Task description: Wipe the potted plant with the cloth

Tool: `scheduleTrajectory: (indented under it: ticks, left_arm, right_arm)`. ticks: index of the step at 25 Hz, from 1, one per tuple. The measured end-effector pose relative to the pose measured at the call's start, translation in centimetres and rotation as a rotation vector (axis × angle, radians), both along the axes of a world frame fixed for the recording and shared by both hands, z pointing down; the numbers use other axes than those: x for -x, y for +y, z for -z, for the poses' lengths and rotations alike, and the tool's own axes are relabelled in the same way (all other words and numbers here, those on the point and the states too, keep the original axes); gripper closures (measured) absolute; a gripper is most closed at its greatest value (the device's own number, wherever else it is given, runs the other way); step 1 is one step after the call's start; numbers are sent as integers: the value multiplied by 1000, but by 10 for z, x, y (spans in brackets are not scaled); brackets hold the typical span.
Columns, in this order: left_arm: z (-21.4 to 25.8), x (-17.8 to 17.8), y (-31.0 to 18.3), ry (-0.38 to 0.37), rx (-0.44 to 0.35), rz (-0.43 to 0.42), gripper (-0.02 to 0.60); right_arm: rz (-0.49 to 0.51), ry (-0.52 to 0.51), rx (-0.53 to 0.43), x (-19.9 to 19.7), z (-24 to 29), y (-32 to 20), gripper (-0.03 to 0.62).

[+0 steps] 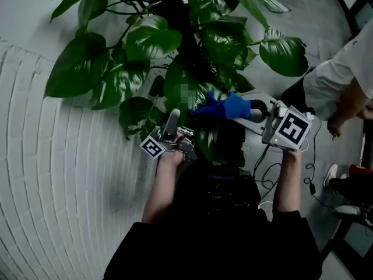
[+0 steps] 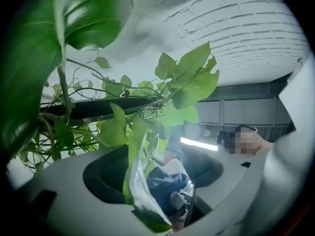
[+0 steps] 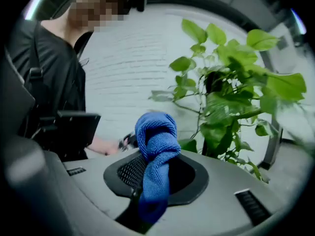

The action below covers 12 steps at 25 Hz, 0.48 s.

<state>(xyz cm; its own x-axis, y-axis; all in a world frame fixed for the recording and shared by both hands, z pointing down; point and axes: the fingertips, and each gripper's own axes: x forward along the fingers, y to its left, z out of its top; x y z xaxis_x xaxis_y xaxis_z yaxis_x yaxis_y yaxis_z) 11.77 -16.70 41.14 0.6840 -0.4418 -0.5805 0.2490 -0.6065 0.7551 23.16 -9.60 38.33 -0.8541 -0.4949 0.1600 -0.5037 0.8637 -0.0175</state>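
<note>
The potted plant (image 1: 145,42) spreads big glossy green leaves in front of me. My left gripper (image 1: 172,118) points up into its lower leaves. Its jaws stand wide apart, and one leaf (image 2: 134,178) hangs edge-on between them, with neither pad seen to press on it. My right gripper (image 1: 252,111) is level, just right of the plant, shut on a bunched blue cloth (image 1: 224,107). In the right gripper view the cloth (image 3: 157,141) sticks up from the gripper (image 3: 155,178), with the plant (image 3: 231,97) to its right. Through the left jaws I see the cloth (image 2: 165,183).
A white brick wall (image 1: 52,185) runs along the left behind the plant. A second person in a white shirt (image 1: 341,74) stands at the right. Cables (image 1: 309,179) and a shoe (image 1: 331,174) lie on the grey floor there.
</note>
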Motion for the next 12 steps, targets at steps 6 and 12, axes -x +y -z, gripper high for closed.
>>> scheduleTrajectory:
  ticks: [6,12]
  left_arm:
    - [2,-1,6,5,-19,-7,241]
    - [14,-2,18,65,-41,-58,253]
  right_arm:
    - [-320,-154,120,-33,4,-84,474]
    - [-203,-85,357,17,-68,-109,474]
